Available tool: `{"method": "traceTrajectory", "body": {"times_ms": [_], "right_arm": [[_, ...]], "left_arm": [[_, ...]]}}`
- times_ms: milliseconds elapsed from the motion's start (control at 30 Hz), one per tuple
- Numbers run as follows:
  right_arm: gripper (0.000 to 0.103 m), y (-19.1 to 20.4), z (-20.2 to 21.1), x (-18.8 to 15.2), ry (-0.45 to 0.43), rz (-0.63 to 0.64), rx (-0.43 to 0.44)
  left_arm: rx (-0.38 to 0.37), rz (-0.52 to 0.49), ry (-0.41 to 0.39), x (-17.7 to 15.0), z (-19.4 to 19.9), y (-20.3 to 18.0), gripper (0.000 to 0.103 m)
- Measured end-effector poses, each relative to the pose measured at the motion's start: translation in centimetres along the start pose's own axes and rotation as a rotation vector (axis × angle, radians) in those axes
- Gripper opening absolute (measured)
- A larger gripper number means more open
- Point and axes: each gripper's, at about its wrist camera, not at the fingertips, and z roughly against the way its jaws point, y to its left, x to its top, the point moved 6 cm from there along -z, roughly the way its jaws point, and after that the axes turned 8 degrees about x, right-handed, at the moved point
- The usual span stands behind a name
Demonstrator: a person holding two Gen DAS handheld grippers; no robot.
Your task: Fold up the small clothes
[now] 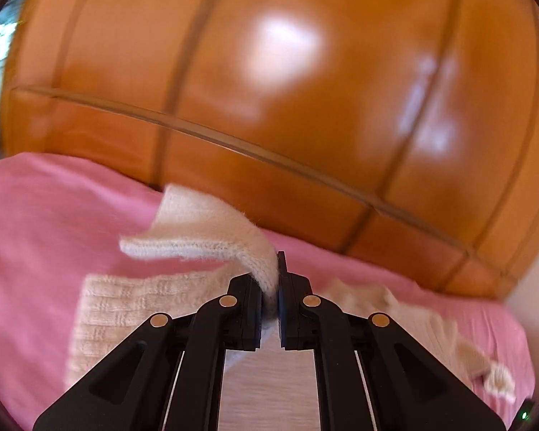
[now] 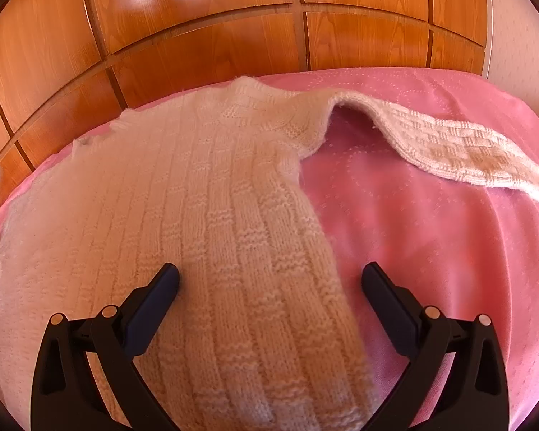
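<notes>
A small cream knitted sweater [image 2: 204, 215] lies spread on a pink bedspread [image 2: 413, 233]. Its right sleeve [image 2: 445, 143] stretches out flat to the right. My right gripper [image 2: 269, 280] is open just above the sweater's lower right side, with one finger over the knit and the other over the pink cover. My left gripper [image 1: 270, 287] is shut on a strip of the sweater [image 1: 204, 230], which rises from the jaws and hangs lifted to the left above the rest of the garment [image 1: 125, 309]. The left wrist view is blurred.
A glossy orange-brown wooden wardrobe [image 2: 204, 25] with panelled doors stands right behind the bed; it also fills the top of the left wrist view [image 1: 269, 72]. A pale wall [image 2: 514, 28] shows at the far right.
</notes>
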Motion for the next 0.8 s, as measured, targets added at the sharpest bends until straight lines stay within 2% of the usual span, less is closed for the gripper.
{"method": "traceTrajectory", "body": {"times_ms": [100, 267, 500, 533, 567, 600, 633, 667, 767, 800], "right_arm": [[0.101, -0.1, 0.0, 0.0, -0.001, -0.002, 0.007], [0.101, -0.4, 0.0, 0.0, -0.005, -0.006, 0.018], [0.101, -0.5, 0.0, 0.0, -0.005, -0.002, 0.018], [0.101, -0.5, 0.0, 0.0, -0.004, -0.003, 0.018], [0.101, -0.4, 0.0, 0.0, -0.004, -0.003, 0.019], [0.101, -0.5, 0.0, 0.0, -0.005, -0.004, 0.019], [0.101, -0.5, 0.0, 0.0, -0.004, -0.004, 0.019], [0.101, -0.5, 0.0, 0.0, -0.004, -0.004, 0.018], [0.101, -0.5, 0.0, 0.0, -0.004, -0.003, 0.018], [0.101, -0.5, 0.0, 0.0, -0.004, -0.003, 0.017]], "left_arm": [[-0.036, -0.071, 0.045, -1.8, -1.6, -4.5, 0.005], [-0.037, -0.194, 0.088, -5.4, -3.6, -9.9, 0.005], [-0.074, -0.321, 0.125, -10.4, -4.1, -14.6, 0.005], [-0.079, -0.330, 0.133, -11.1, -4.1, -15.1, 0.008], [-0.097, -0.343, 0.156, -11.6, -4.2, -15.6, 0.029], [-0.127, -0.352, 0.185, -12.2, -4.1, -16.0, 0.061], [-0.140, -0.355, 0.196, -12.5, -3.7, -16.0, 0.078], [-0.149, -0.350, 0.181, -12.6, -3.3, -15.9, 0.085], [-0.205, -0.321, 0.142, -12.3, -0.9, -14.7, 0.085], [-0.203, -0.315, 0.138, -12.3, -0.2, -14.0, 0.085]]}}
